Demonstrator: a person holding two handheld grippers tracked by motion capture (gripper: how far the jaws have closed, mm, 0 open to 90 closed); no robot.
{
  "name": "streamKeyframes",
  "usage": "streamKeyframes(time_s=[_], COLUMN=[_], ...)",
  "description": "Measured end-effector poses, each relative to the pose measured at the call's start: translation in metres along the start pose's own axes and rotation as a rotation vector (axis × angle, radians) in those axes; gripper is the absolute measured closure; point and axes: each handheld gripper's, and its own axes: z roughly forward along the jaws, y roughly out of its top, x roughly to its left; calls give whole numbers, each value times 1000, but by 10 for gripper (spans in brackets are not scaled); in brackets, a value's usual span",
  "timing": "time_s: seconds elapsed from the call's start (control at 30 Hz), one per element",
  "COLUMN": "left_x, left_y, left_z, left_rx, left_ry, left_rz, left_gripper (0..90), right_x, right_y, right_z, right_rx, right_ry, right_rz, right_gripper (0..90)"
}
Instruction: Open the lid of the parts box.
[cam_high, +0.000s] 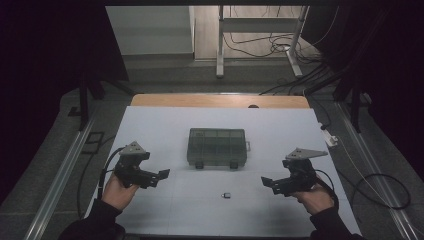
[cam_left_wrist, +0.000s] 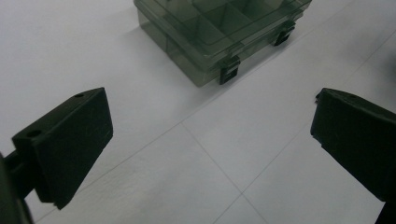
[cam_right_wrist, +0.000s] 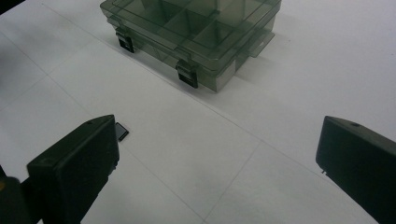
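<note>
Both grippers, left (cam_high: 164, 174) and right (cam_high: 266, 182), jaws wide apart, empty; closed compartment box (cam_high: 217, 147) at twelve o'clock, small dark clip (cam_high: 226, 195) between them.

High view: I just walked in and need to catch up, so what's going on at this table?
A person holds a gripper in each hand over a white table. The left gripper and right gripper both hover open, holding nothing. Between them, farther back, sits a closed smoky plastic compartment box with two front latches. A small dark object lies on the table in front of it, untouched.
</note>
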Motion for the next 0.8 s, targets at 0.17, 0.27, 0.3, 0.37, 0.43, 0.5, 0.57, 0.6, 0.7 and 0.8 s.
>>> streamKeyframes(time_s=[0.17, 0.27, 0.3, 0.37, 0.43, 0.5, 0.57, 0.6, 0.7, 0.8], left_x=[0, 0, 0, 0, 1, 2, 2, 3, 3, 3], left_y=[7, 11, 12, 14, 16, 18, 20, 21, 24, 26], left_z=[9, 14, 15, 17, 19, 22, 24, 26, 31, 34], left_rx=[13, 18, 18, 15, 12, 7, 8, 7, 10, 14], left_ry=[-33, -43, -45, -50, -62, -69, -72, -71, -65, -68], left_rz=[42, 54, 52, 52, 43, 36, 35, 36, 50, 58], left_gripper=[0, 0, 0, 0, 0, 0, 0, 0, 0, 0], right_x=[-1, -2, -3, -3, -4, -5, -6, -6, -6, -6], right_y=[3, 6, 6, 8, 10, 12, 14, 16, 20, 22], right_z=[7, 10, 11, 12, 14, 16, 16, 18, 21, 24], right_rx=[14, 14, 10, 9, 5, 1, -1, -1, 4, 12], right_ry=[9, 7, 8, 8, 8, 8, 8, 8, 8, 9], right_rz=[-11, -10, -8, -6, -5, -8, -9, -12, -11, -4], right_gripper=[0, 0, 0, 0, 0, 0, 0, 0, 0, 0])
